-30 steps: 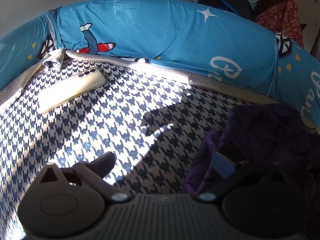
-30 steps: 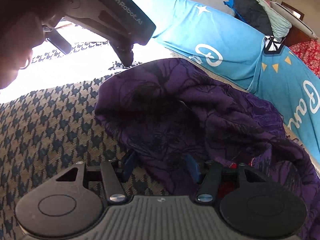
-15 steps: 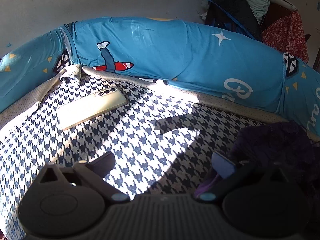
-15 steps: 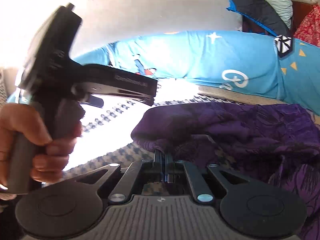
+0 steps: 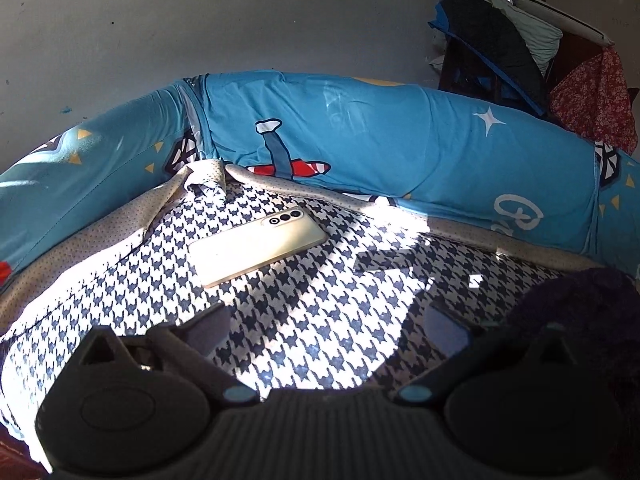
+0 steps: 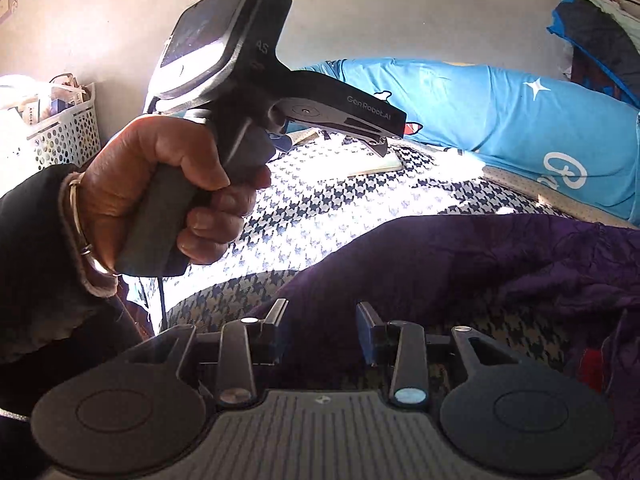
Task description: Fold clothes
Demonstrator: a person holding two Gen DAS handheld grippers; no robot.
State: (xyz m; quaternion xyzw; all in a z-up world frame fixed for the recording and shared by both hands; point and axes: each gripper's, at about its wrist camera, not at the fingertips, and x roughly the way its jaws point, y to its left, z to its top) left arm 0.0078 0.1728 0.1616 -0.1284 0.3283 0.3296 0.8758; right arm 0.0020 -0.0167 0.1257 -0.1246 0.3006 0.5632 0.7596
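Right tool (image 6: 322, 316), jaws parted and empty, poised at the near edge of the crumpled purple patterned garment (image 6: 480, 264) on the houndstooth-covered bed (image 6: 320, 208). Left tool (image 5: 324, 326), wide open, holds nothing. The cloth looks light, limp and clingy; pinch a hem corner.

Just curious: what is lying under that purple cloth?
The purple cloth rests on the checked sheet, which shows around it and in one gap between its folds. Anything else beneath is covered.
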